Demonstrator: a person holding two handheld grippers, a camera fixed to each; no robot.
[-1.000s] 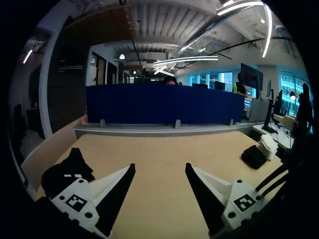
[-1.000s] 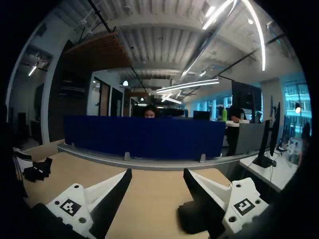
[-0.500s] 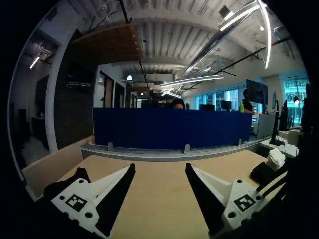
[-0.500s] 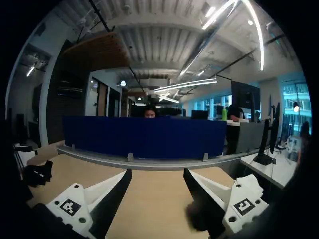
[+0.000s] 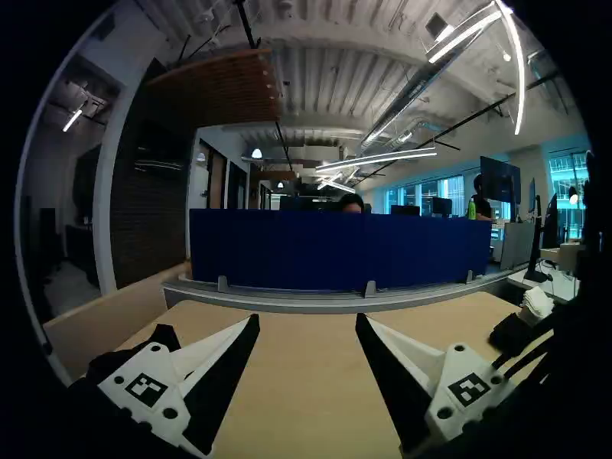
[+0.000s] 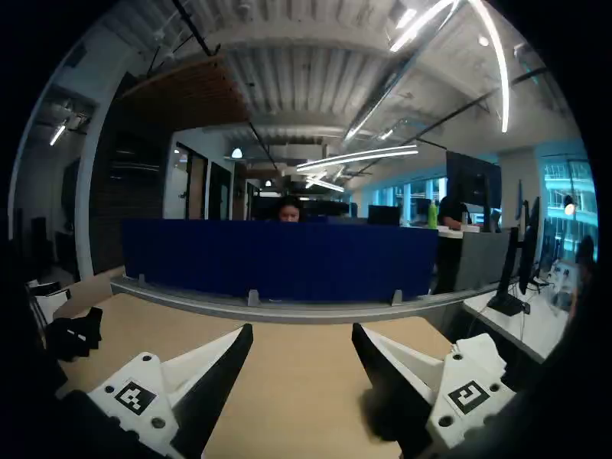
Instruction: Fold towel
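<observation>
Left gripper (image 5: pixel 307 317) jaws apart, folded towels (image 5: pixel 537 303) rightward

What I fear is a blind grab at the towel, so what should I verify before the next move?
1. Fingers of the left gripper open, nothing between them: ok.
2. Fingers of the right gripper open and empty: ok.
3. Cloth lying between either gripper's fingers: not ok; bare wooden table there.
4. Which cloth to fold: cannot tell; a black cloth lies at the left of the right gripper view, a white folded stack at the right of the left gripper view.
5. Free tabletop for folding: ok.
</observation>
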